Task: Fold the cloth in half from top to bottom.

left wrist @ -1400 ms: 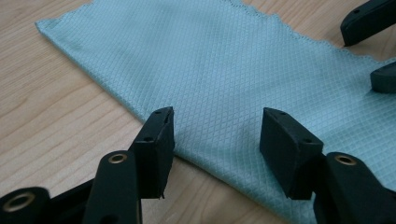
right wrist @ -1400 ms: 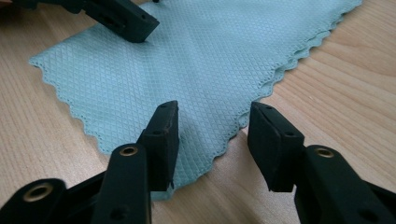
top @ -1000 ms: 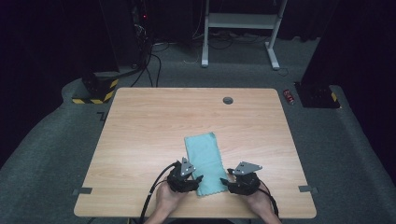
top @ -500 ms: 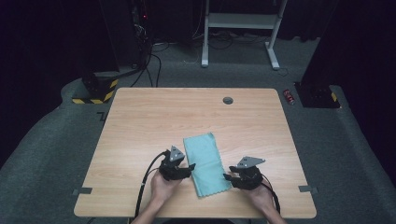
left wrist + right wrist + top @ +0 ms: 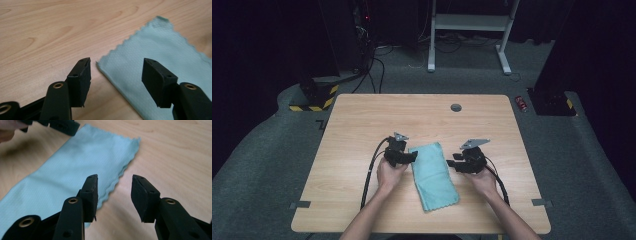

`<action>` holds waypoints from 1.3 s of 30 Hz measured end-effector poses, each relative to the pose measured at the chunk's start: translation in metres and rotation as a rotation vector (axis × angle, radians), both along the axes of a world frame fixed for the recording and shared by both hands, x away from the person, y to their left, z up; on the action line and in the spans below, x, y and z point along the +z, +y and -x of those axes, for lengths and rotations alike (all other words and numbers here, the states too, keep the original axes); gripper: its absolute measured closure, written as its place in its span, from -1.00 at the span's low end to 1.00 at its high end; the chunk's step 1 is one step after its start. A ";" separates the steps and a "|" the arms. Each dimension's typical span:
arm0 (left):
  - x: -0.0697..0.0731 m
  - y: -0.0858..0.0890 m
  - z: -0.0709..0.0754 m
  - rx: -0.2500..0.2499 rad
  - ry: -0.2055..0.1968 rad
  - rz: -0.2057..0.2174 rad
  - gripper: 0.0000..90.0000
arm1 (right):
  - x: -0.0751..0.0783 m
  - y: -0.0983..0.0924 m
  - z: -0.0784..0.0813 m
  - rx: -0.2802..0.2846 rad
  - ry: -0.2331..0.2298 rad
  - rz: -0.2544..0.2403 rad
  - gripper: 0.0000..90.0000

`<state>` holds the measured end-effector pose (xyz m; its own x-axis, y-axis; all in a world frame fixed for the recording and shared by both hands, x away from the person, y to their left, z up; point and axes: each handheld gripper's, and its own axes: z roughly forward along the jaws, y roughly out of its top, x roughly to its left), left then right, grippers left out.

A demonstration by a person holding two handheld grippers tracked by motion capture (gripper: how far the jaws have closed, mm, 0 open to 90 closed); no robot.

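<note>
A folded teal cloth (image 5: 434, 175) lies flat on the wooden bench (image 5: 362, 120), in the near half and a little right of centre, its long side running away from the person and its zigzag-cut edges showing at the near end.

The left tool (image 5: 412, 157) sits just beside the cloth's far left corner, held in the left hand (image 5: 390, 172). In the left gripper view its jaws stand apart above the cloth's corner (image 5: 150, 55) with nothing between the pads; one jaw hangs over bare wood, the other over the fabric.

The right tool (image 5: 451, 163) is at the cloth's right edge, held in the right hand (image 5: 484, 181). Its jaws have just been closing, yet in the right gripper view they are parted and hold nothing: the left jaw is over the cloth's wavy edge (image 5: 75, 165), the right one over wood. Whether either tool touches the fabric I cannot tell.

A cable (image 5: 369, 175) trails from the left tool to the bench's near edge.
</note>
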<state>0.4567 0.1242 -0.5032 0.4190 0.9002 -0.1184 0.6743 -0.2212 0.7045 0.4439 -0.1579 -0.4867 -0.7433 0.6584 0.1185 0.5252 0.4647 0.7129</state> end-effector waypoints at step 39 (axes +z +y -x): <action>-0.012 -0.004 -0.018 -0.019 -0.005 -0.048 0.76 | -0.024 0.061 -0.077 -0.058 0.040 0.104 0.95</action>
<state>0.4743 0.1198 -0.5150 0.4369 0.8965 -0.0735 0.6664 -0.2676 0.6959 0.5212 -0.0971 -0.5107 -0.6999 0.7102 0.0760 0.5800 0.5030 0.6408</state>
